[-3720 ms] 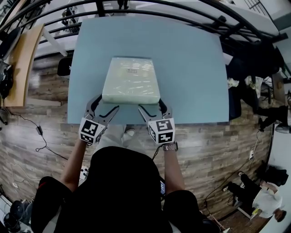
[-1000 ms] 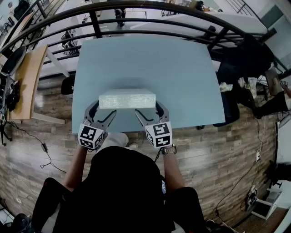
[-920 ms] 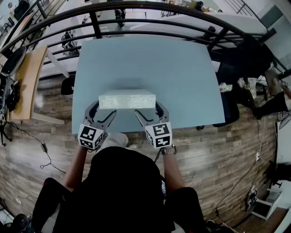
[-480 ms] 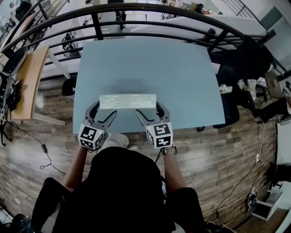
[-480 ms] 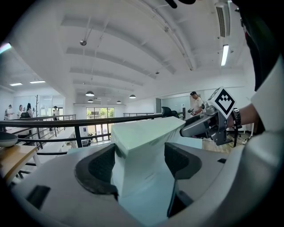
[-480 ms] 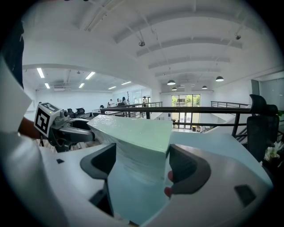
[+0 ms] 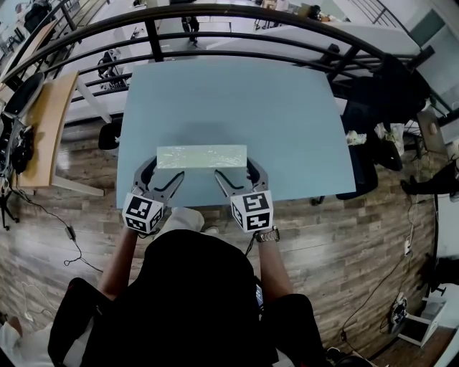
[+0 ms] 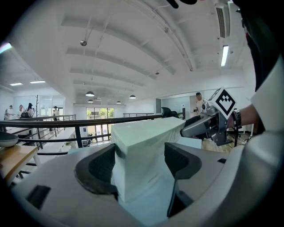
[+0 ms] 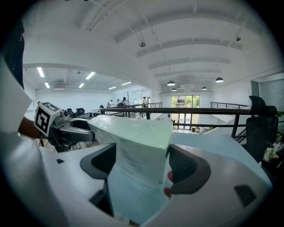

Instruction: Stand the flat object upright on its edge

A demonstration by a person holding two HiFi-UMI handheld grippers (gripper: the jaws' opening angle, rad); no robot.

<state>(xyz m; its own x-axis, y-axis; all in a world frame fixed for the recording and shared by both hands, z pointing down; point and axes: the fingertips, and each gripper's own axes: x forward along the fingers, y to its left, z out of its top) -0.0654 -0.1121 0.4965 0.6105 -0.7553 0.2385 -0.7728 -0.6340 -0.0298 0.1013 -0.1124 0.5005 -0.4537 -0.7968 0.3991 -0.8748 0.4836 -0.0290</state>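
Note:
A flat pale green slab (image 7: 201, 156) wrapped in clear film stands on its long edge near the front of the light blue table (image 7: 229, 93). My left gripper (image 7: 159, 173) is shut on the slab's left end, and my right gripper (image 7: 238, 173) is shut on its right end. In the left gripper view the slab (image 8: 142, 146) fills the gap between the black pads (image 8: 101, 167), and the right gripper (image 8: 208, 124) shows beyond it. The right gripper view shows the slab (image 9: 137, 146) pinched the same way, with the left gripper (image 9: 62, 128) behind.
The table's front edge (image 7: 215, 204) runs just under both grippers. A black railing (image 7: 215, 11) curves past the far edge. A wooden desk (image 7: 43, 122) stands to the left, and dark chairs and bags (image 7: 387, 93) to the right. Wood floor lies below.
The slab lay flat 3.7 s ago. Over the last second it has tipped from leaning to fully upright on its edge, with both grippers still on its ends.

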